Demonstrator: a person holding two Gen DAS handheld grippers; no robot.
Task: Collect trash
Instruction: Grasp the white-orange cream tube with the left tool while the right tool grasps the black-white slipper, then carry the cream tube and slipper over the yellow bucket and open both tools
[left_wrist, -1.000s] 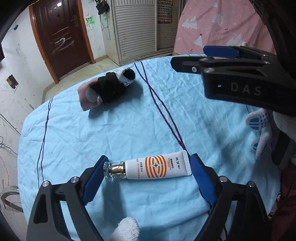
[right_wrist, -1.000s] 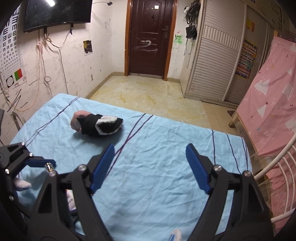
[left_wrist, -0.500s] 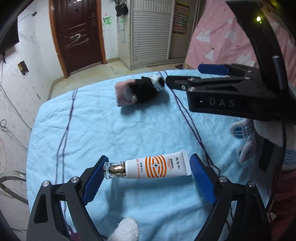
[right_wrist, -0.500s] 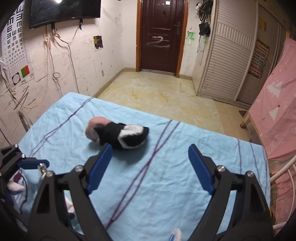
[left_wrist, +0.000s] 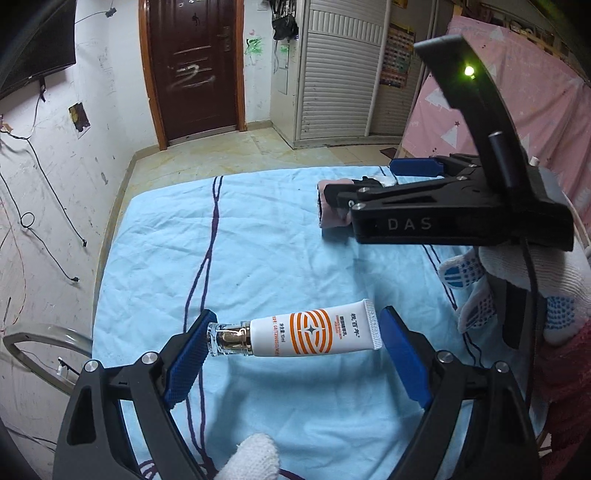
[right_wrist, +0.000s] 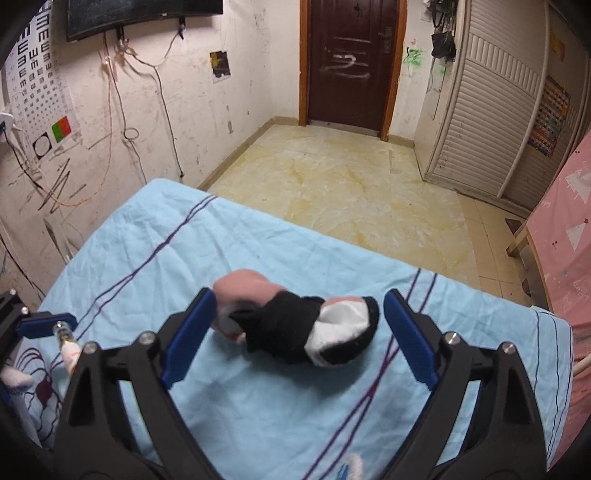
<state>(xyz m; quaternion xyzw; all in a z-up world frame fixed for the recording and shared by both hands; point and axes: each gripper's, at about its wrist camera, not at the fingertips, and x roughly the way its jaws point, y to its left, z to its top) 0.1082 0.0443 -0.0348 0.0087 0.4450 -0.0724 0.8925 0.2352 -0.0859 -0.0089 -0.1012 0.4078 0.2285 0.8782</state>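
A white tube with an orange logo and gold neck (left_wrist: 314, 334) is clamped lengthwise in my left gripper (left_wrist: 295, 347), cap on the left pad, crimped end on the right, held above the light blue bed sheet (left_wrist: 277, 240). A bundle of socks (right_wrist: 295, 328), pink, black and white, lies on the sheet. My right gripper (right_wrist: 299, 332) straddles the bundle, and its jaws are opening, with the pads clear of the cloth on both sides. The left wrist view shows the right gripper (left_wrist: 373, 181) from the side, covering most of the socks (left_wrist: 332, 218).
The bed's far edge drops to a yellowish tiled floor (right_wrist: 351, 184). A dark door (right_wrist: 351, 62) and a slatted wardrobe (right_wrist: 491, 122) stand beyond. A pink sheet (left_wrist: 517, 92) hangs at the right. A white gloved hand (left_wrist: 517, 280) grips the right tool.
My right gripper has moved forward to the socks, which now lie between its widened jaws. My left gripper has shifted with the tube still clamped in it.
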